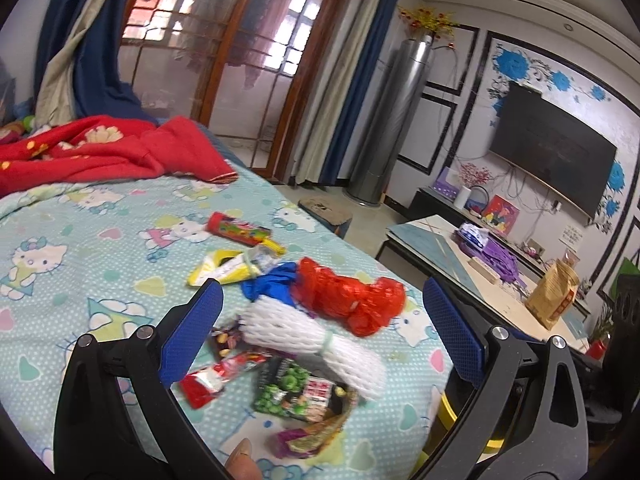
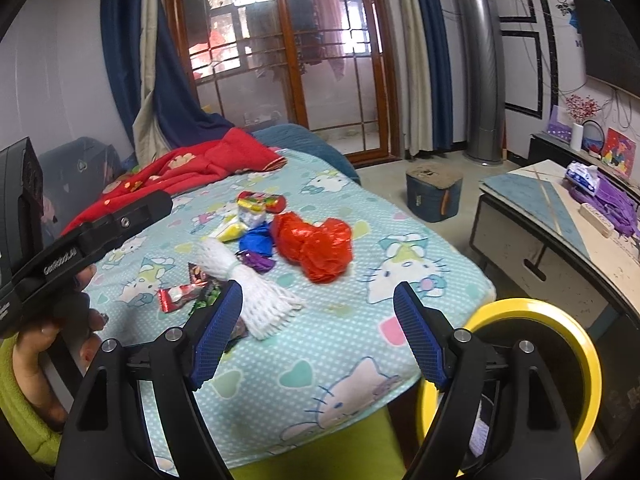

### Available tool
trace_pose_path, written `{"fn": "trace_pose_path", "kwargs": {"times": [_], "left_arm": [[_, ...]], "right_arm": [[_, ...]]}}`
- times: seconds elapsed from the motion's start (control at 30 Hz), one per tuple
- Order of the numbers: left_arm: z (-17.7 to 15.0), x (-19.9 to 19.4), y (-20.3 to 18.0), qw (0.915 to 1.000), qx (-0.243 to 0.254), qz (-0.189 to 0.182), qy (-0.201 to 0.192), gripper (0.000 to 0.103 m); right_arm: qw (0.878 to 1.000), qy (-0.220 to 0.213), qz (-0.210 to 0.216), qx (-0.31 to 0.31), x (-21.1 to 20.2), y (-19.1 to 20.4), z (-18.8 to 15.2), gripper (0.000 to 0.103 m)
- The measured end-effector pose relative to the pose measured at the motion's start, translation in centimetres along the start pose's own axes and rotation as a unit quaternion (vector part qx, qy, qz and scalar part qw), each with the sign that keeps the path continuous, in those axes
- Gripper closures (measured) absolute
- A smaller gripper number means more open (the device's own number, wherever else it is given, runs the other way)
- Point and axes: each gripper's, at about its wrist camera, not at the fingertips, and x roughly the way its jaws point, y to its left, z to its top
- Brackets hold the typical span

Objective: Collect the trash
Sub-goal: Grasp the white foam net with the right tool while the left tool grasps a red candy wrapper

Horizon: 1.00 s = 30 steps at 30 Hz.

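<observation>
Trash lies scattered on a bed with a cartoon-cat sheet (image 1: 80, 240). A white foam net bundle (image 1: 320, 344) (image 2: 256, 300) rests in the middle, with a crumpled red plastic bag (image 1: 352, 300) (image 2: 316, 244) and a blue wrapper (image 1: 272, 284) (image 2: 256, 242) beside it. Snack wrappers lie nearer: a red one (image 1: 216, 376) (image 2: 180, 294) and a green one (image 1: 296, 392). A yellow packet (image 1: 224, 268) and a colourful tube (image 1: 240, 230) (image 2: 260, 202) sit farther back. My left gripper (image 1: 320, 316) hovers open over the pile, empty. My right gripper (image 2: 318, 308) is open above the sheet, right of the net.
A yellow-rimmed bin (image 2: 540, 360) stands below the bed's near corner. A red blanket (image 1: 100, 152) lies at the bed's far end. A low table (image 1: 500, 280) with a brown paper bag (image 1: 552, 296) is on the right, and a blue stool (image 2: 434, 196) is on the floor.
</observation>
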Motion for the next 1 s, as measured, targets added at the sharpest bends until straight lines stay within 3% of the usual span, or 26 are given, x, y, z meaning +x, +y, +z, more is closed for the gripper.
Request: {"fn": "trace_pose_path", "kwargs": {"times": [0.3,0.67,0.77,0.9,1.0], "left_arm": [[0.3,-0.2,3.6,0.9993,-0.007,0.032,0.018,0.011],[-2.2,1.5,7.9,0.9924,-0.054,0.035,0.105,0.011],[-2.8,2.1,8.4,0.9895,-0.064,0.029,0.126,0.012],[-3.7,2.8,9.1,0.9846,-0.082,0.021,0.153,0.020],[-4.1,3.2,9.2,0.9823,-0.087,0.017,0.165,0.029]], "right_arm": [[0.999,0.039,0.023,0.006,3.4,1.1,-0.3,0.028],[0.993,0.094,0.047,0.049,7.6,0.6,-0.5,0.029],[0.991,0.107,0.058,0.059,8.7,0.6,-0.5,0.036],[0.987,0.122,0.076,0.066,9.5,0.8,-1.1,0.048],[0.985,0.131,0.088,0.067,9.7,0.8,-1.5,0.064]]}}
